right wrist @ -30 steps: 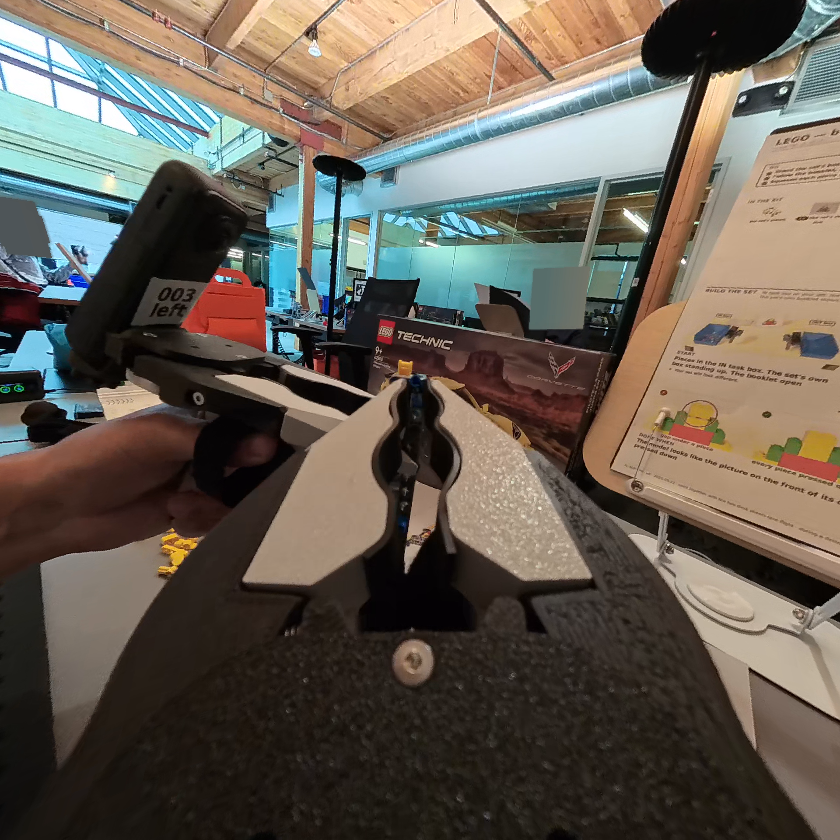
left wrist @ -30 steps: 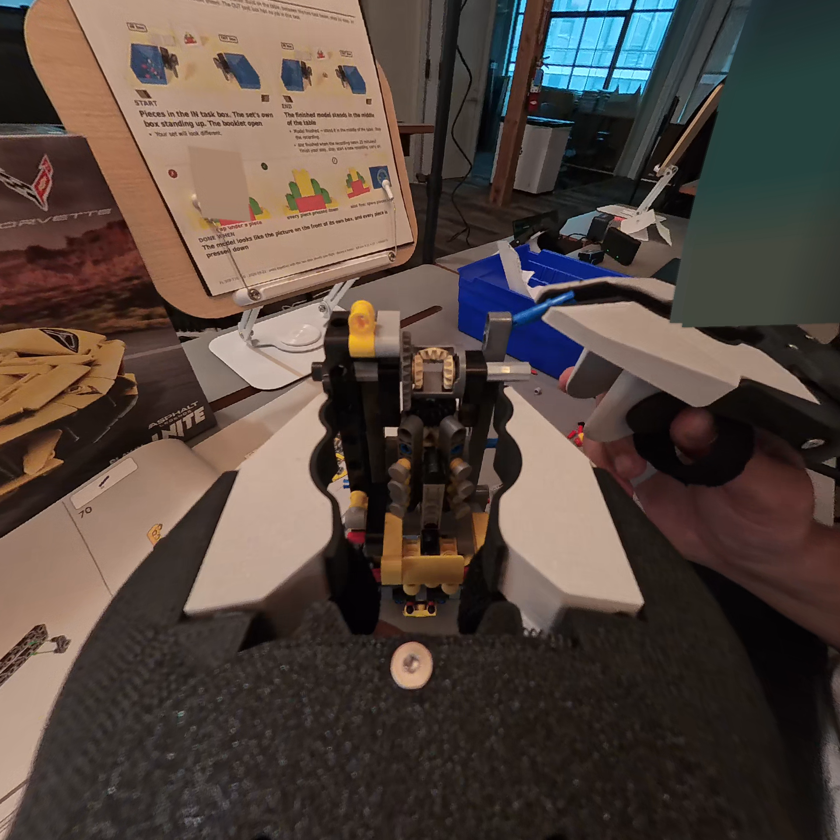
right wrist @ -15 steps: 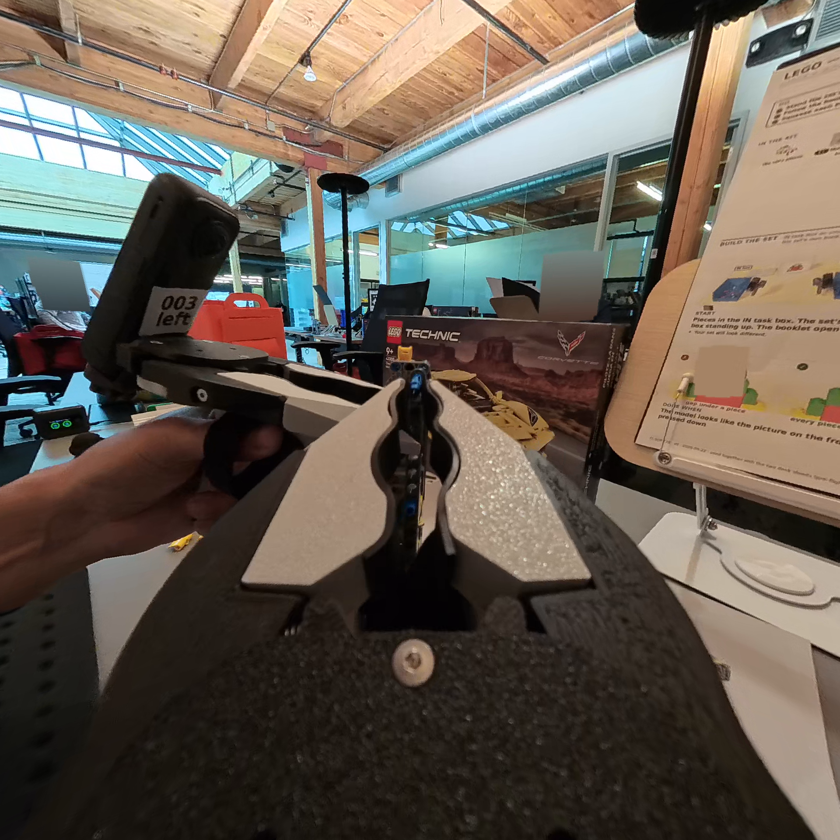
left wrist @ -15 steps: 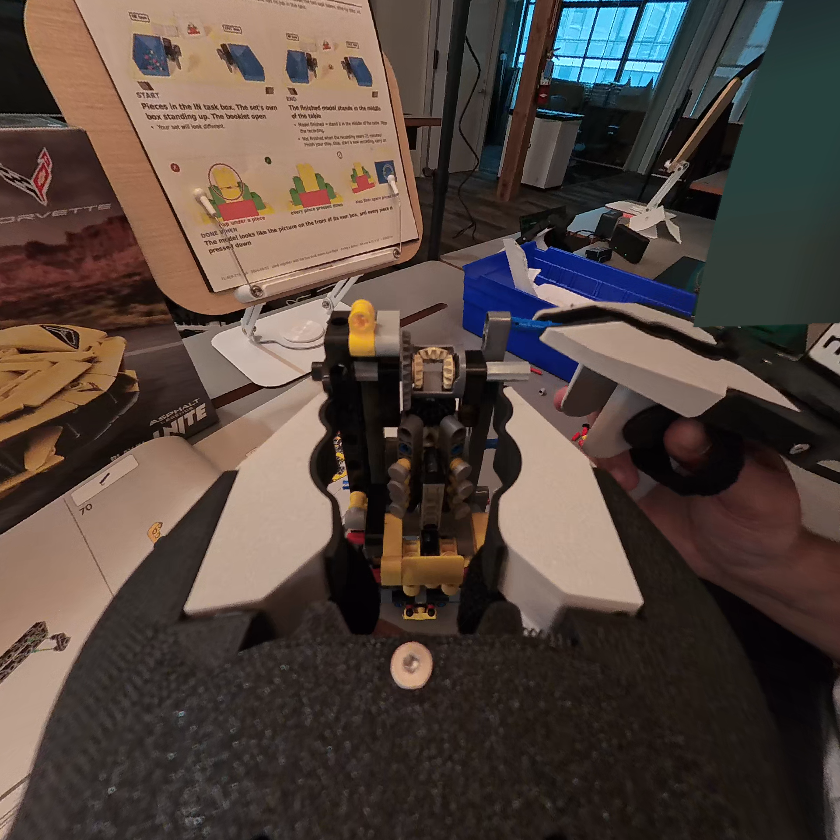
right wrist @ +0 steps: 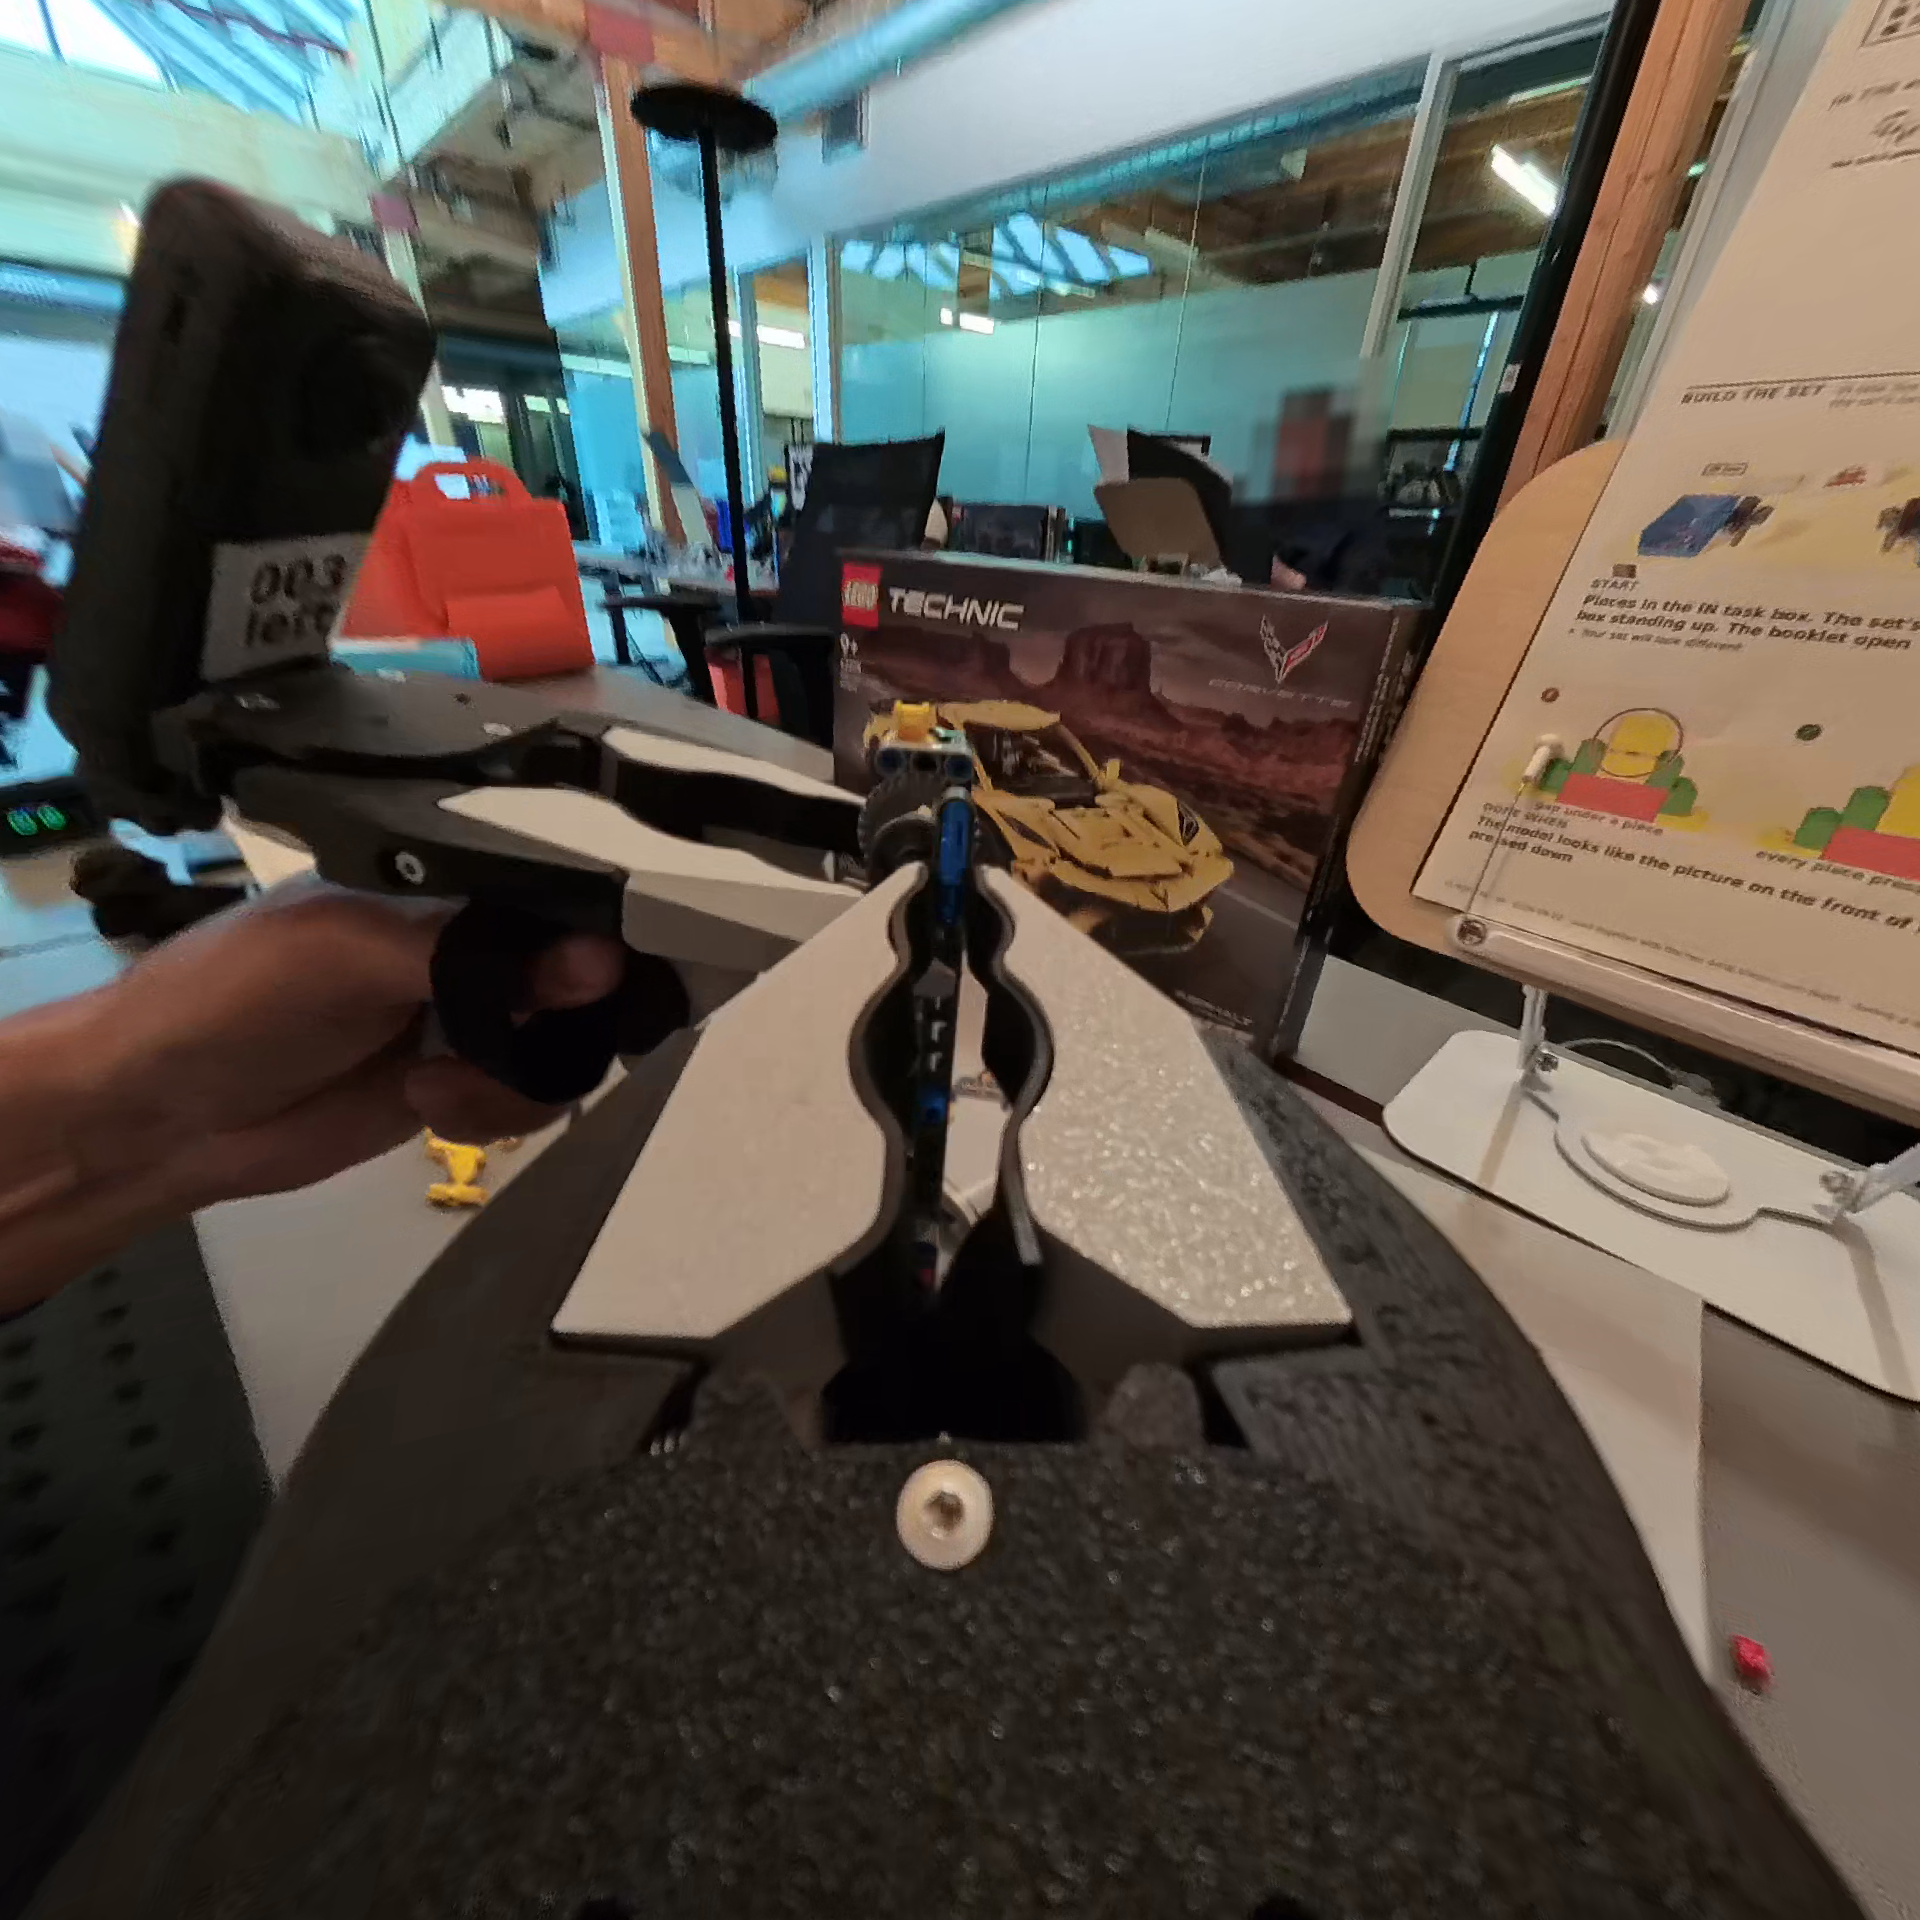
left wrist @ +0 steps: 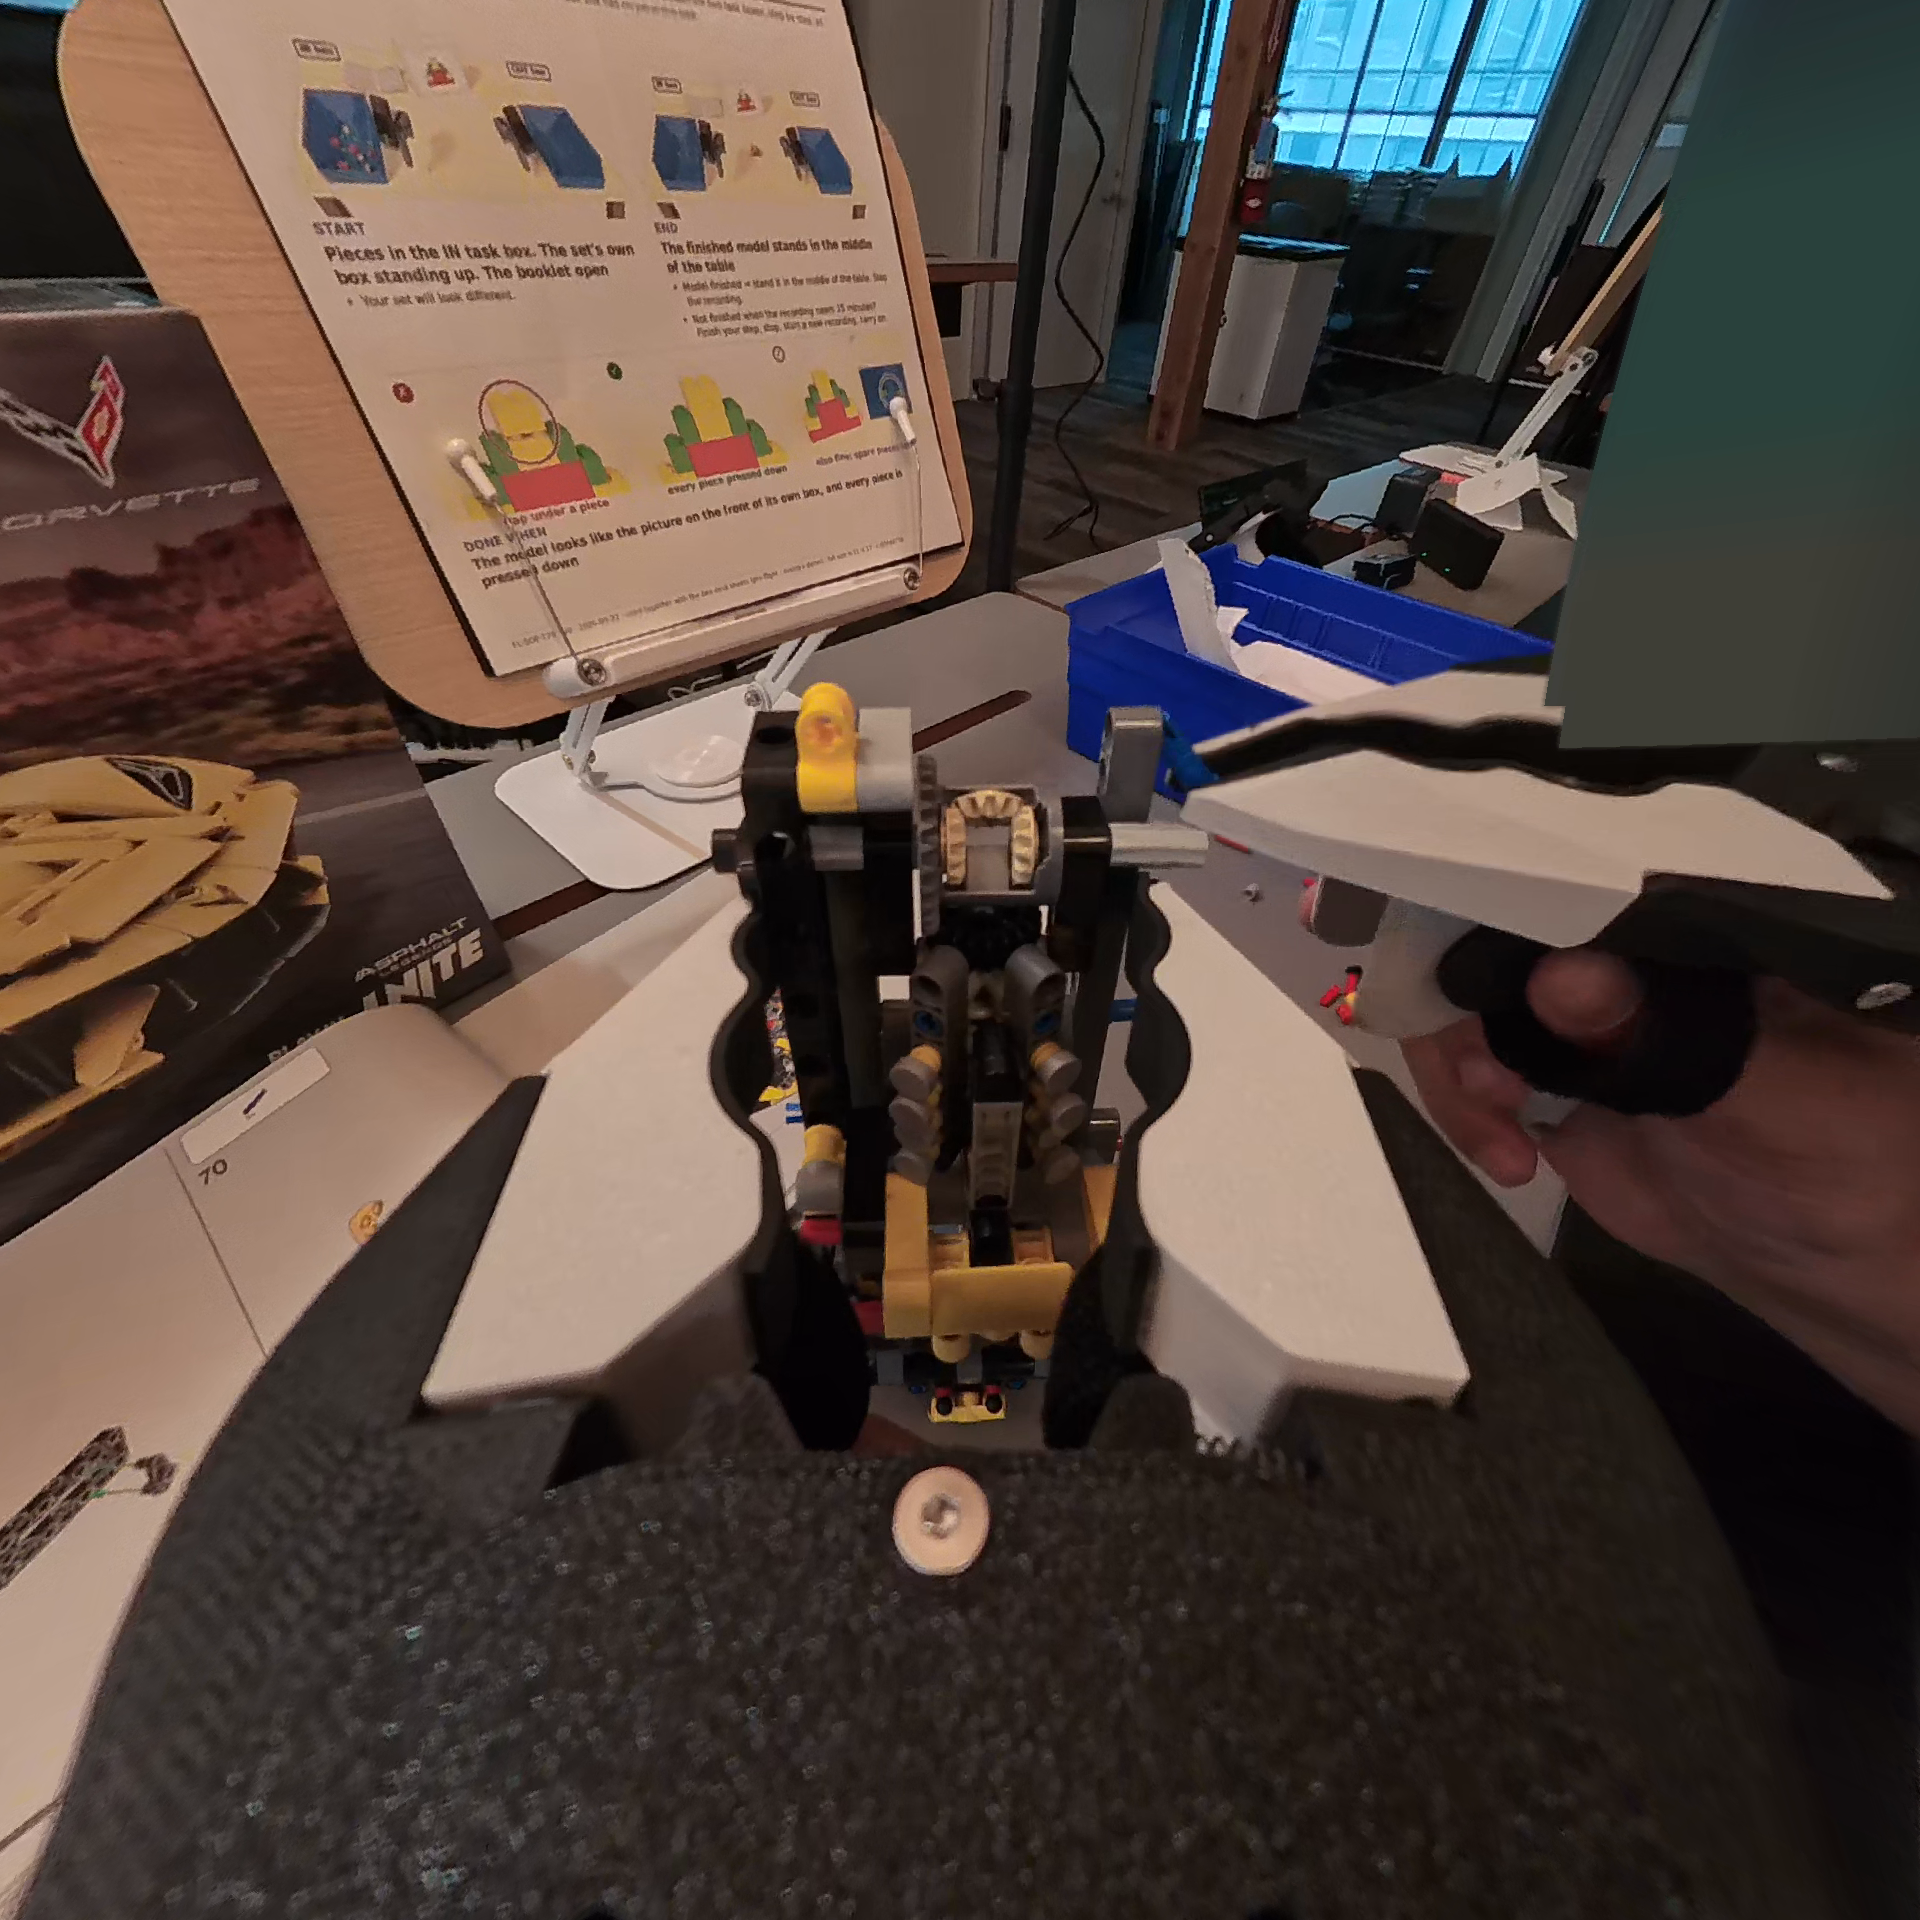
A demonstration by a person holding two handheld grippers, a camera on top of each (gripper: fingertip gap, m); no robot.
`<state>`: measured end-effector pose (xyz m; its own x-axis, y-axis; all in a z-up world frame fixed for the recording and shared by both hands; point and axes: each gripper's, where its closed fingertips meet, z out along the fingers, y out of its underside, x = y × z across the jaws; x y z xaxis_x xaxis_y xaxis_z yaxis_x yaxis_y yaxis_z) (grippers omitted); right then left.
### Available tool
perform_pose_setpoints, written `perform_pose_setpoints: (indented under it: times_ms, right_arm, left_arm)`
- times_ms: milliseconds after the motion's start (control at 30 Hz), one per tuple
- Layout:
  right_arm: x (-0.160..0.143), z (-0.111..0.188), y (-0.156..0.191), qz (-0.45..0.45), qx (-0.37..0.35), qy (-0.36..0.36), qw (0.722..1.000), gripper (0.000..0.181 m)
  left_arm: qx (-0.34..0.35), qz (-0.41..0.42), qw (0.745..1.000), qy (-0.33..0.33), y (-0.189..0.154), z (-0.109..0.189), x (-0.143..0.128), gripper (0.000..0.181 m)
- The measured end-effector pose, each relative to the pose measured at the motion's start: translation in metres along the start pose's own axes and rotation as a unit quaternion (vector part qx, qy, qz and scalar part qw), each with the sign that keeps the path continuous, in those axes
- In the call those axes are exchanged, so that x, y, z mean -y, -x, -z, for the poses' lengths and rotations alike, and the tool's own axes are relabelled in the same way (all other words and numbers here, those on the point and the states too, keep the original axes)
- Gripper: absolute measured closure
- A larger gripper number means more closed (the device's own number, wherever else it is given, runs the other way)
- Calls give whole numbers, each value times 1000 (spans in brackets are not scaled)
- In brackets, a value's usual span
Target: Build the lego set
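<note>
My left gripper (left wrist: 940, 935) is shut on the black, yellow and grey lego assembly (left wrist: 956, 1039) and holds it upright above the table. A tan gear sits near the assembly's top. My right gripper (right wrist: 945, 883) is shut on a thin black beam with blue pins (right wrist: 935, 1039), seen edge-on. In the left wrist view the right gripper (left wrist: 1195, 800) comes in from the right, and the beam's blue tip (left wrist: 1174, 748) meets the grey piece (left wrist: 1132, 743) at the assembly's upper right. The assembly's top (right wrist: 920, 753) and the left gripper (right wrist: 831, 831) also show in the right wrist view.
An instruction board on a white stand (left wrist: 582, 343) stands behind. The set's box (left wrist: 156, 779) is at the left, with the open booklet (left wrist: 208, 1247) below it. A blue bin (left wrist: 1299, 644) holds paper at the right. Loose small pieces (right wrist: 452, 1169) lie on the table. The gap from one gripper's tips to the other's is roughly 4 centimeters.
My right gripper has come down and to the left with the beam, until its blue tip reaches the assembly's upper right. The left gripper has held the assembly still.
</note>
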<state>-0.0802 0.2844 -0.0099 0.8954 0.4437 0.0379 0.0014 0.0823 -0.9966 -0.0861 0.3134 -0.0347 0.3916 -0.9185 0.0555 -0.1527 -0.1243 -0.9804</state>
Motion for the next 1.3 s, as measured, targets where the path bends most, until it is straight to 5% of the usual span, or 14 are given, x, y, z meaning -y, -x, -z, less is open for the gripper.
perform_pose_setpoints:
  times_ms: [100,467,567,667,800,1000,1100,1300]
  right_arm:
    - [1,3,2,-56,23,0,998,177]
    - [0,8,-9,-47,31,68,996,176]
    - [-21,25,-16,-18,77,151,985,177]
    - [-84,75,-38,26,146,362,920,177]
    - [-151,174,-72,29,168,648,743,177]
    - [-176,293,-92,-64,111,849,513,177]
    - [-186,323,-104,-64,69,881,464,177]
    - [-193,342,-118,-38,24,904,425,177]
  left_arm:
    - [-7,1,1000,3,-3,-1,0,113]
    - [56,-47,997,33,5,-1,-2,113]
    - [62,-40,997,31,9,-1,-1,113]
    - [49,-45,997,34,7,-2,-1,113]
    - [28,-59,997,50,4,-14,-1,113]
    - [-11,-86,994,65,10,-31,1,113]
    - [-10,-83,995,54,11,-27,1,113]
    - [-11,-86,995,46,10,-23,0,113]
